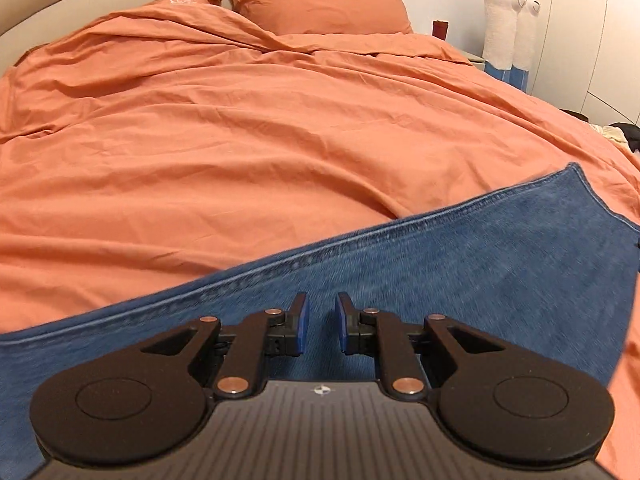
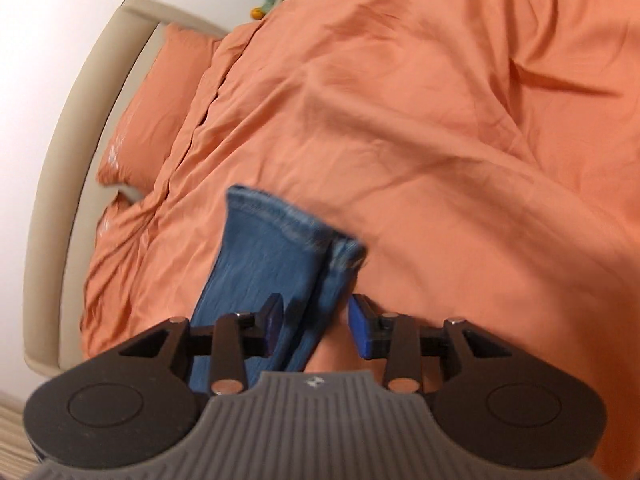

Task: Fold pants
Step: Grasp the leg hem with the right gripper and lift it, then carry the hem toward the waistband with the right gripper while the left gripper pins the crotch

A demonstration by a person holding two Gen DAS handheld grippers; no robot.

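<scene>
the blue jeans point(image 1: 440, 264) lie spread flat across the near part of the orange duvet point(image 1: 240, 140), one stitched side seam running diagonally, and in the right wrist view the leg end with its hem point(image 2: 280, 240) points toward the pillows point(image 2: 148, 112). the left gripper point(image 1: 322, 322) hovers over the denim with its blue pads slightly apart, gripping nothing. the right gripper point(image 2: 316, 324) is spread wide, the leg lying between its fingers, unpinched.

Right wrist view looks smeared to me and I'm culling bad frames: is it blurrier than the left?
Yes. Right wrist view: motion blur softens the jeans hem and duvet. Left wrist view: sharper, denim seam stitching readable, though fisheye bends the bed edges; both warmly lit, no glare.
</scene>
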